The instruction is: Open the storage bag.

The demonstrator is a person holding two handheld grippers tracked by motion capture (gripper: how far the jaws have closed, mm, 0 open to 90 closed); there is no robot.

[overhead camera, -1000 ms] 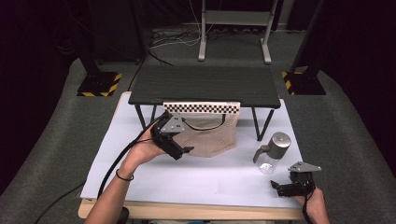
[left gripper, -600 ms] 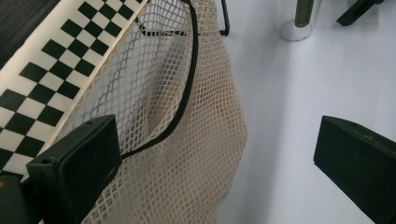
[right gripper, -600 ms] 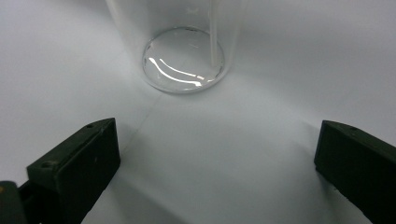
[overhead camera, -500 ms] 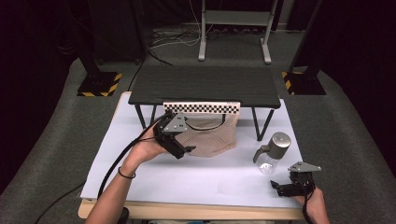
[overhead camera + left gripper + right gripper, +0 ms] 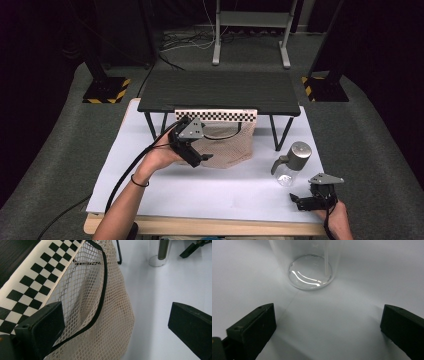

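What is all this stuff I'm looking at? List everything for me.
mesh bag: one, beige with black trim, hanging from the shelf's front edge
checkered strip: one, black and white, along the bag's top
shelf: one, black, on thin legs at the table's far side
dispenser bottle: one, clear glass with grey metal top, upright on the table's right
table: one, white
stands: two, black with yellow-striped bases, on the floor
left tool: one, black, open, at the bag
right tool: one, black, open, near the bottle

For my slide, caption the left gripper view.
Open left hand-held gripper faces a beige mesh bag hanging beneath a checkered strip.
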